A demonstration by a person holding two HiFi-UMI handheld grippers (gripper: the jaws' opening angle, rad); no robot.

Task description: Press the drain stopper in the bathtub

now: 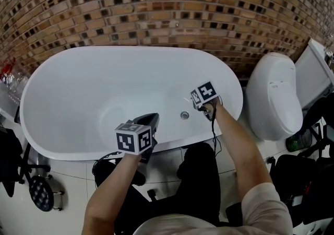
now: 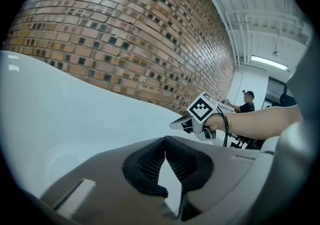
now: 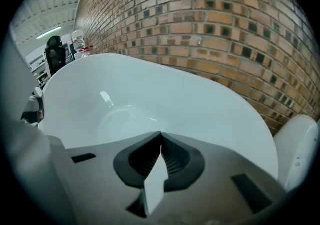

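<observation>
White tub [image 1: 62,140], stopper [image 1: 184,115] low on near side, R gripper [image 1: 197,104] just beside it, not pressed yet.
Both sets of jaws closed, empty. I'd put the R tips square on stopper centre, push straight down. L gripper [image 1: 151,120] hovers by rim, clear; toilet [image 1: 274,93] off right, nothing blocking.

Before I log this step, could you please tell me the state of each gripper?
Left gripper: closed, empty.
Right gripper: closed, empty.
</observation>
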